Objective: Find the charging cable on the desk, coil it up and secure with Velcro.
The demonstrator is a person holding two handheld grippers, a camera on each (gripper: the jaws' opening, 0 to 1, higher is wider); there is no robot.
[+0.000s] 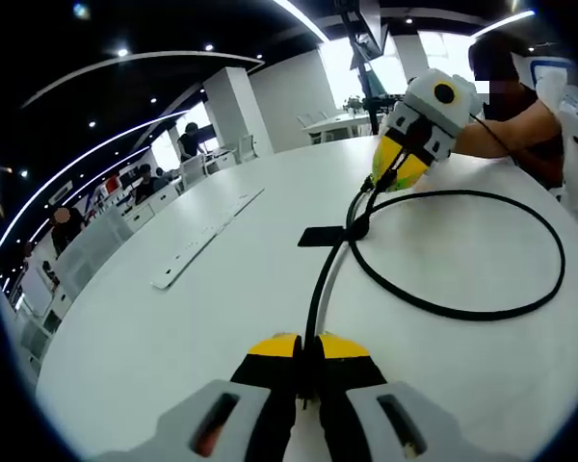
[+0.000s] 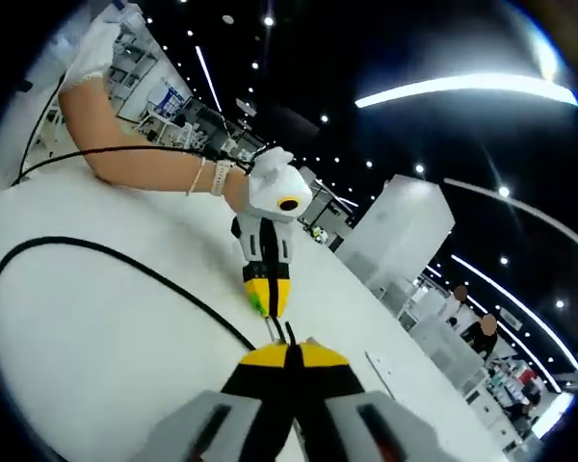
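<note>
Left gripper view: left gripper at bottom centre, yellow-tipped jaws clenched on the black charging cable. From the jaws the cable runs up the middle of the frame to a black Velcro strap lying flat on the white table, then sweeps out into one big loop across the right half of the frame. The loop closes back at the strap, just below the right gripper in the upper right, whose yellow jaws are pinched on the cable there. A long white strip lies on the table left of centre, well apart from the cable.

Right gripper view: right gripper at bottom centre, jaws closed on the cable, which leaves the tips and arcs off to the left edge of the frame. Left gripper points down from mid-frame, tips just above the right gripper's jaws, cable pinched between them. A person's forearm reaches in from upper left.
</note>
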